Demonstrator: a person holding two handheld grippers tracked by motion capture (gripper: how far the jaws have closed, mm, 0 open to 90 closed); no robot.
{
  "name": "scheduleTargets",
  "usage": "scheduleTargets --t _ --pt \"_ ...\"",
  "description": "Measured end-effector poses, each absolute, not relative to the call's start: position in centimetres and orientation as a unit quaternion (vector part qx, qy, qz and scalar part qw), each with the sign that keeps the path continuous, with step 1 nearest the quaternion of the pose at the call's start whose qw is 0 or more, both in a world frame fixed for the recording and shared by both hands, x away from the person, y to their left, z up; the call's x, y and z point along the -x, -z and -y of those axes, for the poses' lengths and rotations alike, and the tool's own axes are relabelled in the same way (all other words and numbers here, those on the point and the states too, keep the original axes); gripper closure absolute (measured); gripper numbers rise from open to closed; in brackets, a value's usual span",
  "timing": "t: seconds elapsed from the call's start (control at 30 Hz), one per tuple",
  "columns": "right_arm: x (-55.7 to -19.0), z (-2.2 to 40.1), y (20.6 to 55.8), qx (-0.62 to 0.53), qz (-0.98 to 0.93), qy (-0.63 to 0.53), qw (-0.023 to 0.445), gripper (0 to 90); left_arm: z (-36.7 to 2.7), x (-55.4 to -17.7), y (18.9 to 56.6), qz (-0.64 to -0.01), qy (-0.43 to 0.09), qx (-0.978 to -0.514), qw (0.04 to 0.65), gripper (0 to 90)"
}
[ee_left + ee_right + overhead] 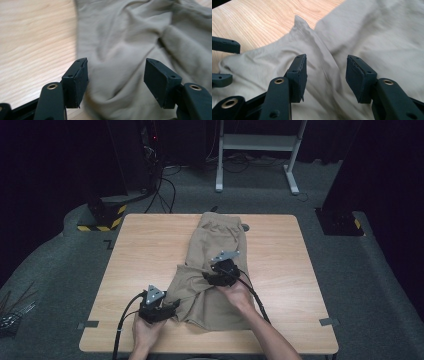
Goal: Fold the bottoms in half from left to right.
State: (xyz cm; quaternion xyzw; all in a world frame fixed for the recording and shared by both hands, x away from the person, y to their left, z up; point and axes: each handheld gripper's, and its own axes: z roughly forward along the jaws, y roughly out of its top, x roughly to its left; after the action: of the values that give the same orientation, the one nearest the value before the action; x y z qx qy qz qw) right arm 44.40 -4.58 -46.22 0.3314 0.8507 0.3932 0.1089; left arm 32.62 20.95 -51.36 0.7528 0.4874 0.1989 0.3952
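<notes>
Seen from above: wooden table (150,240), bare to either side of a pair of tan shorts (215,265). Shorts laid lengthwise down the middle of the table, waistband at the far edge, legs toward the person, long axis running near to far. Lower left leg of the shorts rumpled and folded, hem corner jutting toward the table's left.

Left gripper (172,306) at the near left corner of the shorts, jaws parted, pointing rightward into the hem; in the left gripper view (116,77), cloth between and beyond the pads, not pinched. Right gripper (209,272) over the middle of the shorts, above the fold; in the right gripper view (326,75), jaws apart astride a raised ridge of fabric, nothing clamped, though blur leaves pad contact uncertain.

Likely step: taking hold to straighten or fold the left leg. Ridge directly ahead of the right jaws, running away from them; right gripper nearer the fold, left nearer the hem edge.
</notes>
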Motion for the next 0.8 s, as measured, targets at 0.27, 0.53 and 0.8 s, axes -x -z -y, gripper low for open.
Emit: scheduleTargets --t 0.27,0.53,0.8 --pt "-45.9 1.8 47.0 -0.327 -0.865 -0.365 0.106 58.8 -24.4 -33.3 52.2 -0.523 -0.181 -0.723 0.413 35.7" --pt "-45.8 1.8 47.4 -0.297 -0.884 -0.347 0.104 86.9 -25.3 -33.1 51.9 -0.524 -0.187 -0.716 0.422 35.5" --pt "-43.1 4.3 44.2 -0.258 -0.875 -0.390 0.125 88.9 -26.0 -33.6 52.0 -0.539 -0.185 -0.710 0.414 35.6"
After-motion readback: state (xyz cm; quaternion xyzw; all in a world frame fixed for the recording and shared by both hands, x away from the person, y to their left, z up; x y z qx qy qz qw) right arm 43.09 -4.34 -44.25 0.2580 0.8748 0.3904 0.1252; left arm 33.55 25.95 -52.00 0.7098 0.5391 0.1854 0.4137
